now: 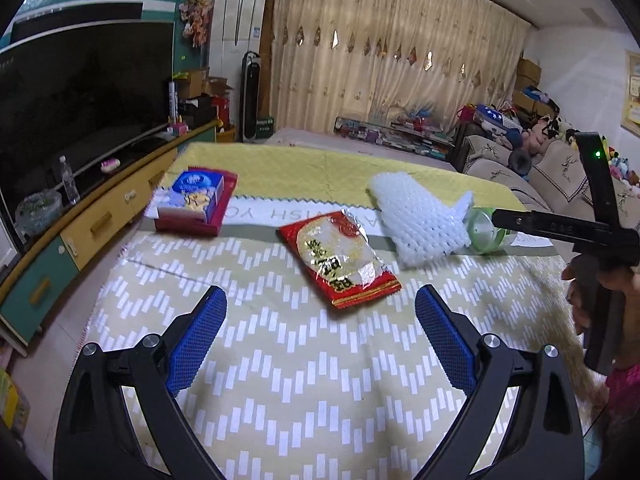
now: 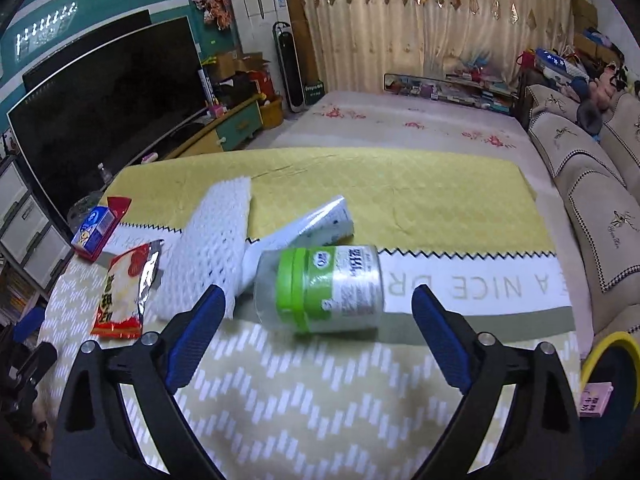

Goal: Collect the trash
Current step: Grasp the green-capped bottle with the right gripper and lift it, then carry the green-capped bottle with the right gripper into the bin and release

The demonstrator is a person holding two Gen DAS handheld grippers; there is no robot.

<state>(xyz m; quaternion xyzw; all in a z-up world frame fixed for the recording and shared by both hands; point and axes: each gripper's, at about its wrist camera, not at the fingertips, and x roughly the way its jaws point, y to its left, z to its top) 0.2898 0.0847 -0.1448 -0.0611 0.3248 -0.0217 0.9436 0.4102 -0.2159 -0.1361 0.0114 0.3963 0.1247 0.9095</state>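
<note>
Far left at ten o'clock, red box (image 1: 195,204) with a blue carton inside, parked near the table (image 1: 280,360) edge, well apart from either claw. Nearer centre, at twelve o'clock of the left gripper (image 1: 320,300), a red snack bag (image 1: 340,258) lying flat, just beyond the spread blue pads (image 1: 200,332); probably lined up that way for a straight push and pinch. Next, at one o'clock, white foam net (image 1: 420,220) sprawled across the cloth, touching the jar behind it. Further right, jar (image 2: 320,288) on its side, green lid toward nine o'clock, squarely ahead of the right gripper (image 2: 318,300), jaws wide and holding nothing. At four o'clock of that view, a yellow bin (image 2: 608,344) rim, likely the drop spot.
</note>
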